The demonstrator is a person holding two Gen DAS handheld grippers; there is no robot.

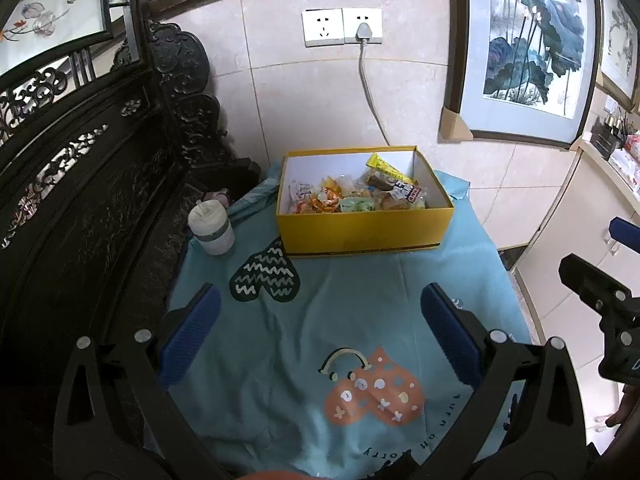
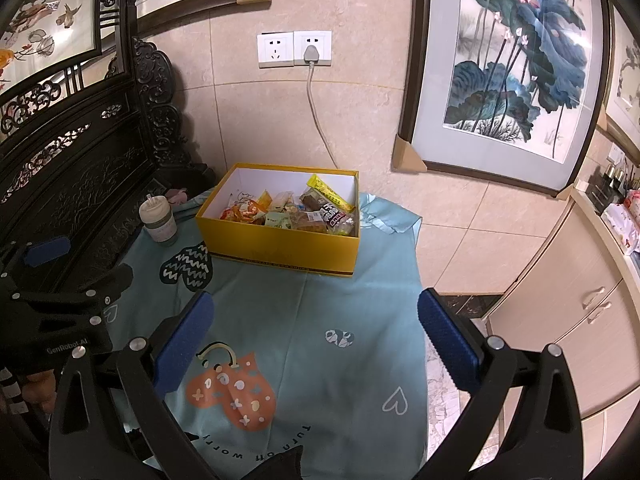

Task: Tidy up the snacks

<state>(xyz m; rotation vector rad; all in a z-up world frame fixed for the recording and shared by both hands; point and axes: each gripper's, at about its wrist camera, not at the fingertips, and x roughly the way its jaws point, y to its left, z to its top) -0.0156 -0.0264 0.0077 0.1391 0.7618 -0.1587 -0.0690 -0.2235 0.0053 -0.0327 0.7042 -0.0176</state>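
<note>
One yellow cardboard box (image 1: 366, 226), rectangular, lidless and white inside, stands at the far end of the worktop (image 2: 360, 280), which is draped in a light blue cloth printed with heart shapes. The box holds a loose heap of wrapped snacks (image 1: 354, 196) in crinkled plastic packets, covering most of its floor; the exact count cannot be told. One long yellow packet (image 2: 330, 193) leans against the far right inner wall. One dark red packet with white lettering (image 1: 408, 191) lies at the right side of the heap.

One pale cylindrical cup (image 1: 211, 229) with a lid and a grey band stands on the cloth just left of the box, apart from it.

Two wall sockets (image 2: 295, 49) sit side by side on the tiled wall behind; one grey plug with a cable (image 2: 316, 112) occupies the right socket, and the cable runs down behind the box. One framed lotus painting (image 2: 512, 64), with cardboard corner guards, leans against the wall to the right. Dark carved wooden furniture (image 1: 88, 184) borders the worktop on the left.

Left claw (image 1: 320, 340): the two blue ribbed fingers (image 1: 192, 336) stand wide apart over bare cloth, gripping nothing, well short of the box.

Right claw (image 2: 316, 344): the two blue fingers (image 2: 448, 340) likewise stand wide apart and hold nothing, over the near right part of the cloth.
</note>
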